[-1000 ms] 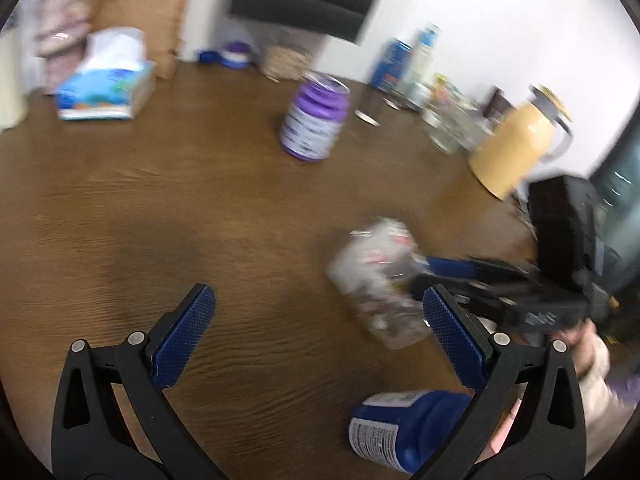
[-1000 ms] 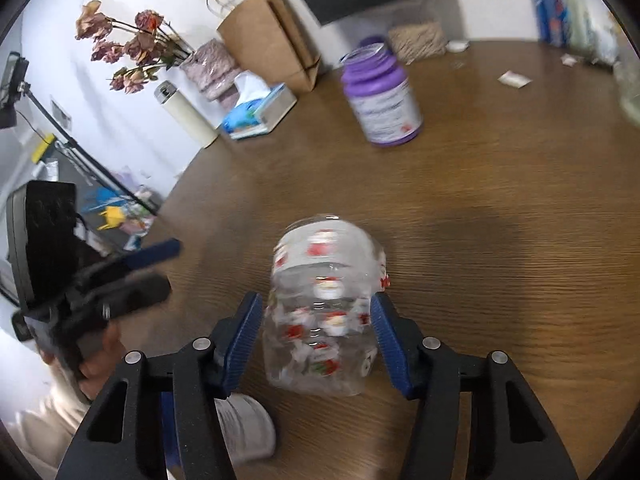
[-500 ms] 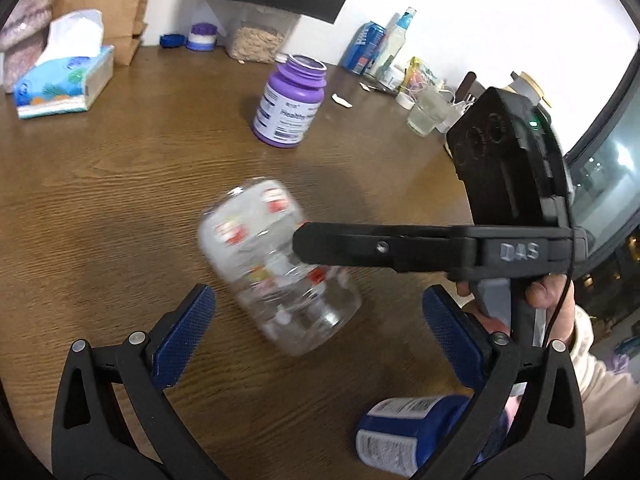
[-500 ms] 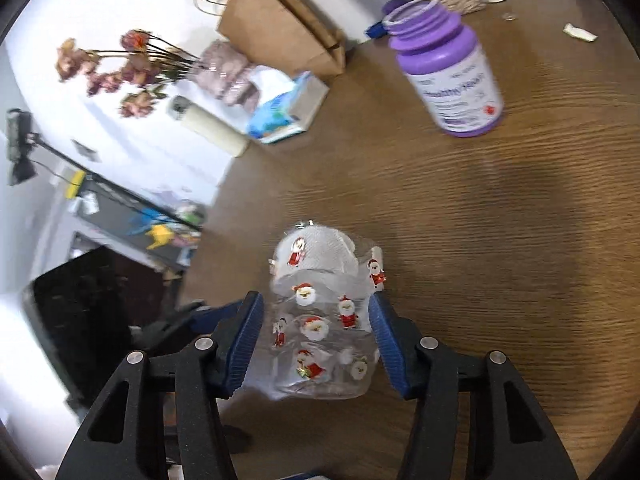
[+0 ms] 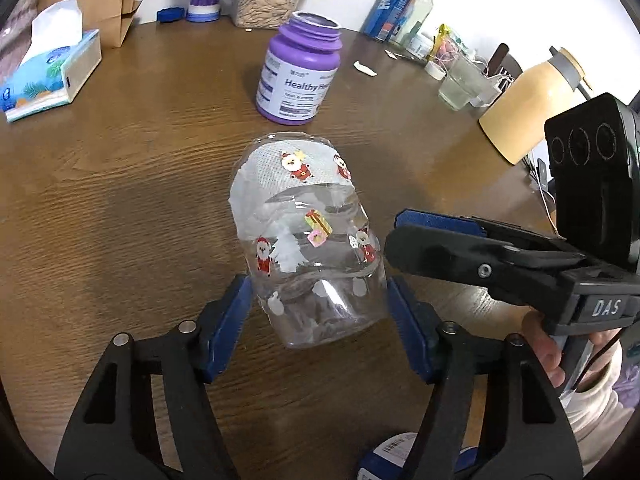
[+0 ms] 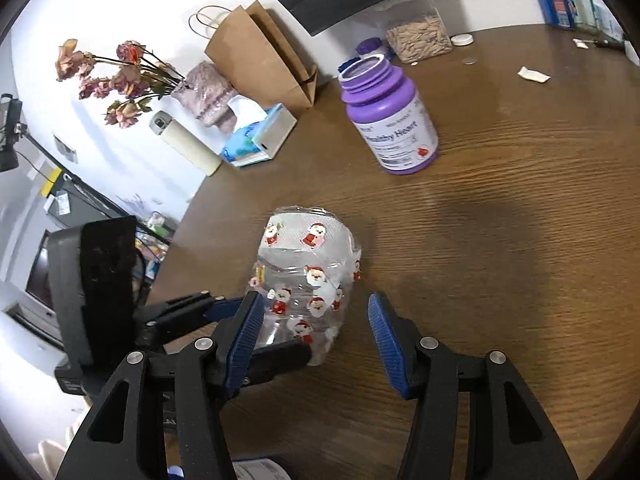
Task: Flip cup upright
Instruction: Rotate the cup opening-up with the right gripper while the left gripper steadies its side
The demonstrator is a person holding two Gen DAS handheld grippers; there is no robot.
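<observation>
Left claw [image 5: 318, 330] pinched on the tilted cup [image 5: 308, 240]; right claw [image 6: 316, 340] open, pads clear of it.

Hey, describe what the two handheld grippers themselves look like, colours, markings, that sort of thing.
Both are black plastic clamp-style tools with silver rivets and ribbed blue fingers. The left gripper shows triangular cut-outs in its arms. The right gripper carries white "DAS" lettering and a black box with three round ports. The holding hand wears a cream sleeve.

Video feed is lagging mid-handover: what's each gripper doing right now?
Left gripper: closed on the clear Santa-print cup, pads on both sides.
Right gripper: open, beside the cup, not gripping it.
</observation>
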